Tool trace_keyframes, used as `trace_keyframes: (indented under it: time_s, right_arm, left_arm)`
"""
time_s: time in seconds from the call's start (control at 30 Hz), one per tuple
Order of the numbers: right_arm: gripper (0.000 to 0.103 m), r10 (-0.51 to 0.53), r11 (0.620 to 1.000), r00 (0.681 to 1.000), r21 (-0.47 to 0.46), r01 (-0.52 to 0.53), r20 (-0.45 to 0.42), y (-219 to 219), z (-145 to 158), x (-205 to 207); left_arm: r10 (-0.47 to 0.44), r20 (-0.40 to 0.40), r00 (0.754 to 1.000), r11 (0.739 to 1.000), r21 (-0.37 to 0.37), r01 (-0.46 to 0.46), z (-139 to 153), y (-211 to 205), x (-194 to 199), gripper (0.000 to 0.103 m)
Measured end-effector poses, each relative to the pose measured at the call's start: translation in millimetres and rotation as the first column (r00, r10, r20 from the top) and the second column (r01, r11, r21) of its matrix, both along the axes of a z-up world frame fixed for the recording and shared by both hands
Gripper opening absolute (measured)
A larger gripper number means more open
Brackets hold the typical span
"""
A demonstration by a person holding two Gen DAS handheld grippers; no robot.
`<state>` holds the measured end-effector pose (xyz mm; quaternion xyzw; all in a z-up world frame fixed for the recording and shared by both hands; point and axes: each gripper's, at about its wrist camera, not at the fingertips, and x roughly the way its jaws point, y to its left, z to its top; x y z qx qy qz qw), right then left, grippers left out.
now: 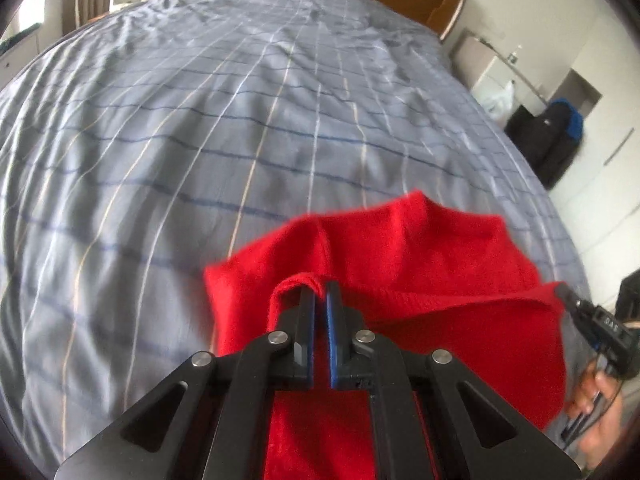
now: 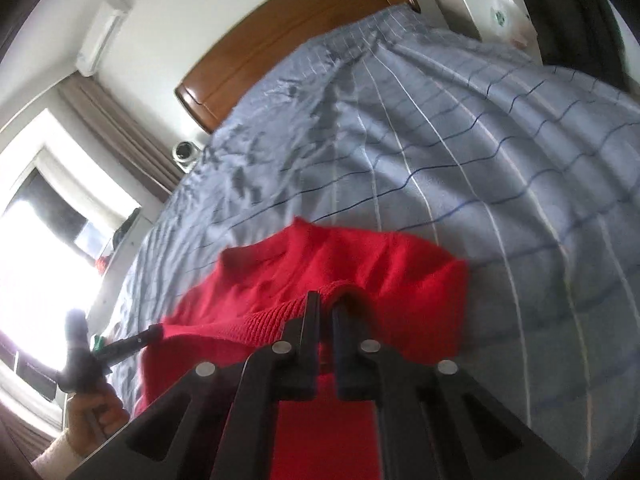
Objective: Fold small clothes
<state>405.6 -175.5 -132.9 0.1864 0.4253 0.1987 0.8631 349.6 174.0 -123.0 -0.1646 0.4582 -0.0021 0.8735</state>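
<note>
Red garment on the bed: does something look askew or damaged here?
Nothing looks damaged. The red garment hangs bunched and uneven over the checked bedcover, not yet flat, with its edge stretched between the left gripper and right gripper, both clamped on it.

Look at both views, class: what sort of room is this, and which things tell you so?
Most likely a bedroom in a home. A bed with a grey checked cover fills both views, a wooden headboard stands at its far end, and curtains hang beside a bright window.
</note>
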Motion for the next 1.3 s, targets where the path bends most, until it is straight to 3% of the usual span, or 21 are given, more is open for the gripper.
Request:
trace_keyframes:
  time_s: [0.03,0.1,0.13,0.17,0.2,0.3,0.43,0.63,0.8,0.9,1.07,1.17,1.23,1.3]
  right_arm:
    - [0.005,-0.009,1.000,1.000,0.012,0.009,-0.007,0,-6,8]
    - [0.008,-0.033,0.998,0.999,0.054,0.034,-0.022,-3,-14,19]
    - [0.011,-0.052,0.995,0.998,0.084,0.055,-0.030,-6,-17,24]
    - [0.027,-0.077,0.992,0.996,0.101,0.080,-0.034,-9,-18,27]
    - [0.046,-0.104,0.988,0.994,0.116,0.107,-0.030,-13,-18,29]
    - [0.052,-0.140,0.980,0.990,0.144,0.138,0.004,-23,-5,21]
    - [0.052,-0.062,0.997,0.995,0.051,0.058,0.080,-13,19,-1]
    - [0.055,0.171,0.980,0.977,-0.120,-0.156,0.130,13,22,-78]
    - [0.055,0.225,0.957,0.971,-0.204,-0.205,0.079,27,12,-106]
    - [0.055,0.218,0.960,0.973,-0.197,-0.200,0.075,34,19,-103]
    - [0.055,0.175,0.971,0.984,-0.165,-0.170,0.017,62,41,-71]
    - [0.054,0.164,0.966,0.985,-0.194,-0.172,-0.054,83,42,-39]
    - [0.052,0.167,0.952,0.981,-0.244,-0.186,-0.095,97,41,-20]
    - [0.040,0.175,0.930,0.976,-0.304,-0.207,-0.129,111,36,-4]
  left_arm:
    - [0.012,-0.007,1.000,1.000,-0.007,-0.012,-2,2,9,0.009]
    - [0.033,-0.028,0.999,0.999,-0.025,-0.033,-7,6,20,0.028]
    - [0.045,-0.037,0.998,0.998,-0.030,-0.047,-8,9,24,0.063]
    - [0.060,-0.032,0.998,0.998,-0.026,-0.061,-7,11,25,0.088]
    - [0.080,-0.006,0.997,0.997,-0.018,-0.081,-2,13,22,0.093]
    - [0.103,0.051,0.993,0.994,-0.026,-0.102,8,25,10,0.095]
    - [0.123,0.062,0.990,0.992,-0.040,-0.121,18,34,-26,0.095]
    - [0.056,0.086,0.995,0.994,0.089,-0.063,24,11,-111,0.096]
    - [0.062,0.115,0.991,0.986,0.148,-0.079,18,-11,-180,0.098]
    - [0.054,0.143,0.988,0.979,0.189,-0.081,11,-22,-203,0.100]
    - [-0.001,0.210,0.978,0.925,0.371,-0.079,-9,-37,-214,0.101]
    - [-0.017,0.239,0.971,0.914,0.397,-0.081,-16,-34,-221,0.101]
    - [-0.008,0.244,0.970,0.925,0.371,-0.086,-17,-27,-217,0.101]
    - [0.000,0.254,0.967,0.937,0.338,-0.089,-16,-23,-217,0.101]
